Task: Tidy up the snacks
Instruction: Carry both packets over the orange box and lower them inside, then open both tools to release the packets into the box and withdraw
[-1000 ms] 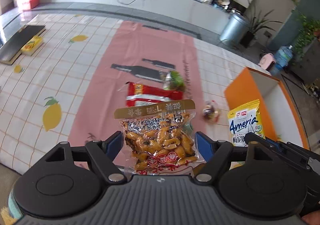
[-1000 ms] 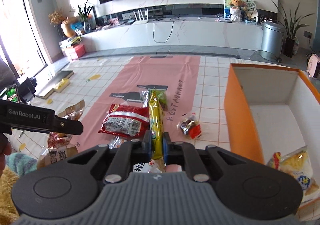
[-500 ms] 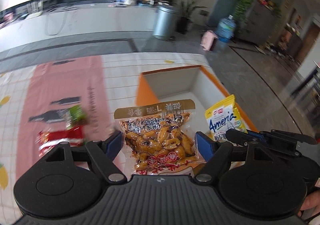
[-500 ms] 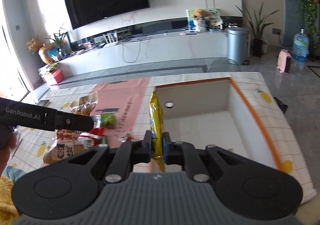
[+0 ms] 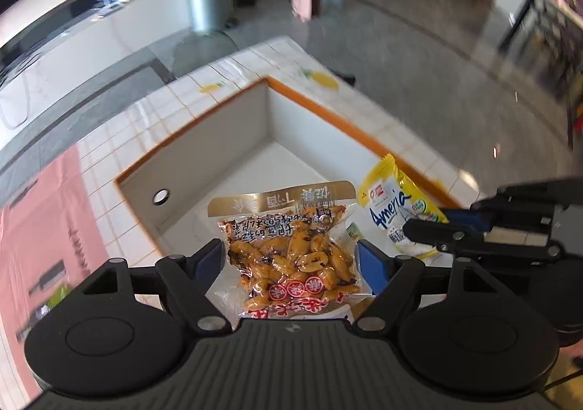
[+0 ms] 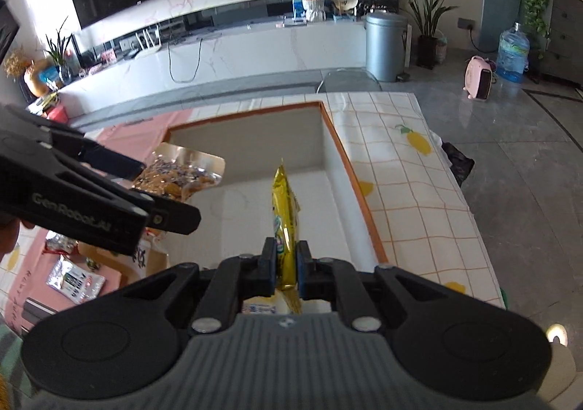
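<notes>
Orange-rimmed, the white open-topped box [image 5: 233,140] sits on the checked lemon-print tablecloth [image 6: 408,169] under both grippers. Wide-set jaws of the left gripper [image 5: 289,258] clamp the sides of a clear gold-topped pouch of glazed brown snacks [image 5: 291,246] above the box. Beside it, the right gripper [image 6: 285,264] pinches a yellow-and-white snack packet [image 6: 285,213] edge-on, also over the box's interior.

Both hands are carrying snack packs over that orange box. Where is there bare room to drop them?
The box floor is bare from the far wall to under both packs, the peanut bag and the yellow pack. The checked cloth right of the box is also free. Left, the pink runner is crowded with packets.
</notes>
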`<state>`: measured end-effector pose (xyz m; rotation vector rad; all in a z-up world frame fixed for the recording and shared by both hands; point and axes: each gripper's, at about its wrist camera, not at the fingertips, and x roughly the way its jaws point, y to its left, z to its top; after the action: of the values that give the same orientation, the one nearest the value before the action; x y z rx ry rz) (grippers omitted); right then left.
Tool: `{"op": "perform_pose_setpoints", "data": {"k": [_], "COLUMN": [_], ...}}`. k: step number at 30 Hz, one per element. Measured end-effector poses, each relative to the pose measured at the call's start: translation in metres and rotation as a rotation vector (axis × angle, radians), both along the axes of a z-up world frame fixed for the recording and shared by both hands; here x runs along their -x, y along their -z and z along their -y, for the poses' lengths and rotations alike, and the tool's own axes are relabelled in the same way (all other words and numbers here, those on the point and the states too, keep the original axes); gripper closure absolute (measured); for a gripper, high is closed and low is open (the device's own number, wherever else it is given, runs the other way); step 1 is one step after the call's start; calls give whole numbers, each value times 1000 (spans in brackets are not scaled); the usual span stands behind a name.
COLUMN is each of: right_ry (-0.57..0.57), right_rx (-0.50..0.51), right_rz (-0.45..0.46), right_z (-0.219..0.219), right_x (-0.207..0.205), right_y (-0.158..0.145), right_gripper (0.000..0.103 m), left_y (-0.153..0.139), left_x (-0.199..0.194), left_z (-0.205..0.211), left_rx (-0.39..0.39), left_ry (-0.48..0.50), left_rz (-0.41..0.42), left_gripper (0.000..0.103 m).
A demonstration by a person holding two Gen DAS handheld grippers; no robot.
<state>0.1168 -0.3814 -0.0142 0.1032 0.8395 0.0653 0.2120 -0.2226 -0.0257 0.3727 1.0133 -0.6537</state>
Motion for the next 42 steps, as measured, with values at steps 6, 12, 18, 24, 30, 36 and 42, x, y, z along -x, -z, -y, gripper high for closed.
{"op": "perform_pose_setpoints", "data": {"k": [6, 12, 18, 24, 30, 36, 42], "right_ry": [-36, -33, -61, -64, -67, -58, -46], "right_rx": [1, 36, 99, 102, 110, 120, 130], "right_rz": [-76, -139, -182, -211, -241, -264, -269], "right_z": [5, 3, -6, -8, -9, -10, -14], "right_x": [-21, -33, -41, -48, -52, -61, -63], "right_y": [28, 46, 56, 61, 66, 70, 69], "right_gripper": [97, 97, 97, 97, 97, 95, 89], "left_y": [34, 61, 81, 103, 115, 117, 106], "left_x": [-15, -25, -28, -30, -38, -44, -50], "left_z": [30, 44, 56, 62, 60, 58, 51], "left_rx": [-204, -335, -454, -520, -519, -501, -449], "left_ry": [150, 254, 328, 371, 375, 356, 320], "left_rz": [5, -41, -39, -53, -71, -82, -66], "left_gripper": [13, 13, 12, 12, 6, 5, 4]}}
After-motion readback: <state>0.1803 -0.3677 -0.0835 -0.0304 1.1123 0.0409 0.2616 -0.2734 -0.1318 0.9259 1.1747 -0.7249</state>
